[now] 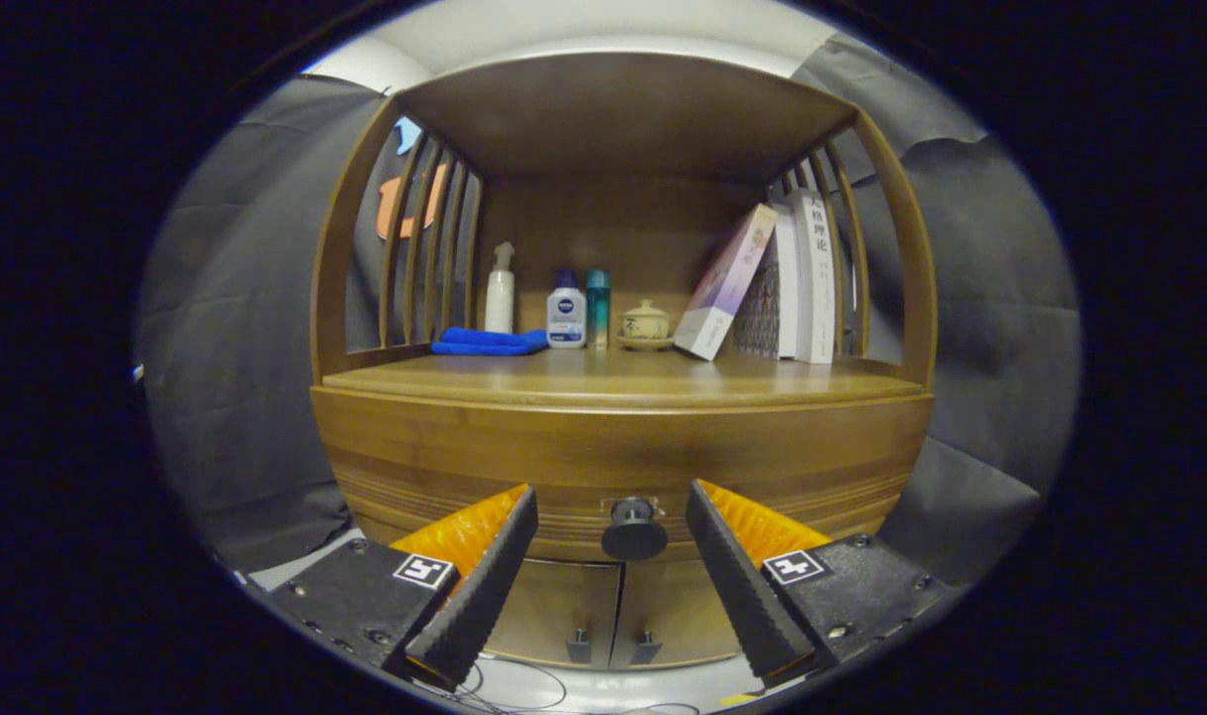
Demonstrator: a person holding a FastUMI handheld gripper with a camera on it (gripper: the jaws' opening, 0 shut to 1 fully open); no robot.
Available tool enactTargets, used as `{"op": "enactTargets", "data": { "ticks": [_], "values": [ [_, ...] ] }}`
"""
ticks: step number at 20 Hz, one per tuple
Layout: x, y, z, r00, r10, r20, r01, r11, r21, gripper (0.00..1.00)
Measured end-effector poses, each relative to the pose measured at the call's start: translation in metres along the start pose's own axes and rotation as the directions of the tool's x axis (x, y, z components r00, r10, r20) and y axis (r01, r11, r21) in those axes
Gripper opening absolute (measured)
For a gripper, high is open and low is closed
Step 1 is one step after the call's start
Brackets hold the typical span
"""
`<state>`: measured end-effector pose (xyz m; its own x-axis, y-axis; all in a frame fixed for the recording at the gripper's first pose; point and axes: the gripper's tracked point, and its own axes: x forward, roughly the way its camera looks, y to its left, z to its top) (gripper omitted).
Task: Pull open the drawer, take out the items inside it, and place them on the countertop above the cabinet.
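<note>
Gripper view shows our gripper (pixel 611 501) spread wide, its fingers flanking the single dark drawer knob (pixel 634 528) low in the centre of the frame and touching nothing; the drawer (pixel 623 462) is closed, so we judge the pull not yet begun. We should ease forward until the knob sits squarely between the pads, pinch it, then draw straight back. On the countertop (pixel 603 377) at mid-frame we count one blue cloth (pixel 489 342), three bottles (pixel 566 310), one lidded cup (pixel 647 323) and about three books (pixel 772 283); two cabinet doors (pixel 613 621) sit below.
</note>
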<state>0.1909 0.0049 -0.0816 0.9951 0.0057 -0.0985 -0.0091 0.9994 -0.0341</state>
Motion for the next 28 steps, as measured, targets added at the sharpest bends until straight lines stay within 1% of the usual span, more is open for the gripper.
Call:
{"op": "enactTargets", "data": {
  "ticks": [1, 4, 7, 10, 11, 14, 16, 18, 23, 26, 28],
  "values": [
    [0.005, -0.004, -0.003, 1.0, -0.004, -0.003, 0.004, 1.0, 0.004, 0.98],
    [0.02, -0.009, -0.015, 0.999, -0.016, -0.033, 0.017, 1.0, 0.008, 0.92],
    [0.028, -0.012, -0.022, 0.999, -0.022, -0.043, 0.022, 1.0, 0.004, 0.84],
    [0.038, -0.014, -0.027, 0.997, -0.032, -0.066, 0.034, 0.999, 0.034, 0.7],
    [0.035, -0.016, -0.024, 0.998, -0.039, -0.047, 0.041, 0.998, 0.047, 0.68],
    [0.041, -0.021, -0.025, 0.998, -0.045, -0.049, 0.046, 0.998, 0.037, 0.52],
    [0.04, -0.021, -0.026, 0.998, -0.033, -0.061, 0.037, 0.997, 0.065, 0.49],
    [0.039, -0.022, -0.026, 0.997, -0.028, -0.068, 0.03, 0.999, 0.029, 0.47],
    [0.037, -0.021, -0.026, 0.995, -0.021, -0.102, 0.023, 0.999, 0.022, 0.41],
    [0.03, -0.022, -0.028, 0.994, -0.023, -0.107, 0.024, 1.0, 0.016, 0.4],
    [0.017, -0.021, -0.03, 0.994, -0.021, -0.107, 0.023, 1.0, 0.014, 0.39]
  ]
}}
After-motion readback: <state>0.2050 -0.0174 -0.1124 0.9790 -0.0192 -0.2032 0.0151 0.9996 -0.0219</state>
